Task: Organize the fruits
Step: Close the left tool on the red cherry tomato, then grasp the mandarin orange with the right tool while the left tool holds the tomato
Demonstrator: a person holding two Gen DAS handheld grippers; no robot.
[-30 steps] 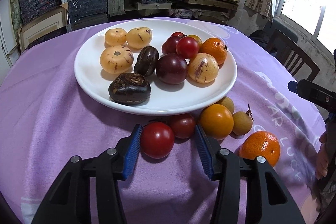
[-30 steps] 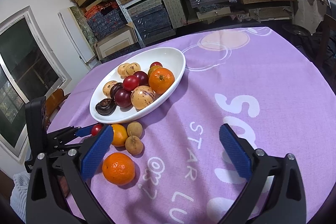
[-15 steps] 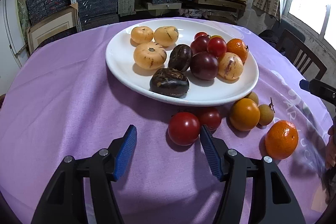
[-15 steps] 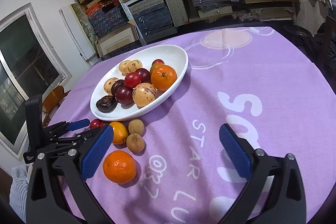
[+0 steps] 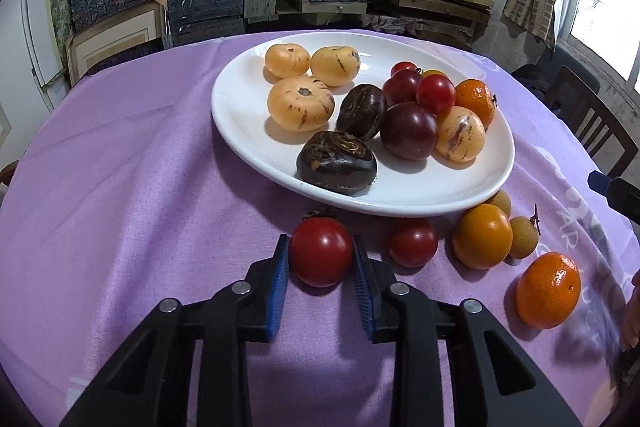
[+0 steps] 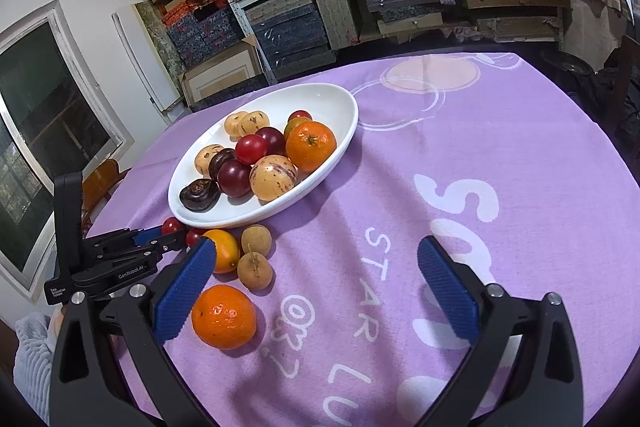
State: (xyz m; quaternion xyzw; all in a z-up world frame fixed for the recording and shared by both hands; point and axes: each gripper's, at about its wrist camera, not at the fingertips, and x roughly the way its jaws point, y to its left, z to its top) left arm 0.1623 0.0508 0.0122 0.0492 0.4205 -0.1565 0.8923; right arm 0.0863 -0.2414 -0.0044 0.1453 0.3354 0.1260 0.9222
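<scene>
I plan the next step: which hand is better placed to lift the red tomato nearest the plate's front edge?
Left. The left gripper is closing its pads around that tomato; the right gripper is open over cloth.

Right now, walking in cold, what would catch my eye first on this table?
Probably the big white plate heaped with fruit at the middle of the purple tablecloth. Next, the left gripper just in front of it, its blue jaws closing on a red tomato that lies on the cloth. To the right, loose fruit trails off, ending in a bright orange mandarin.
</scene>
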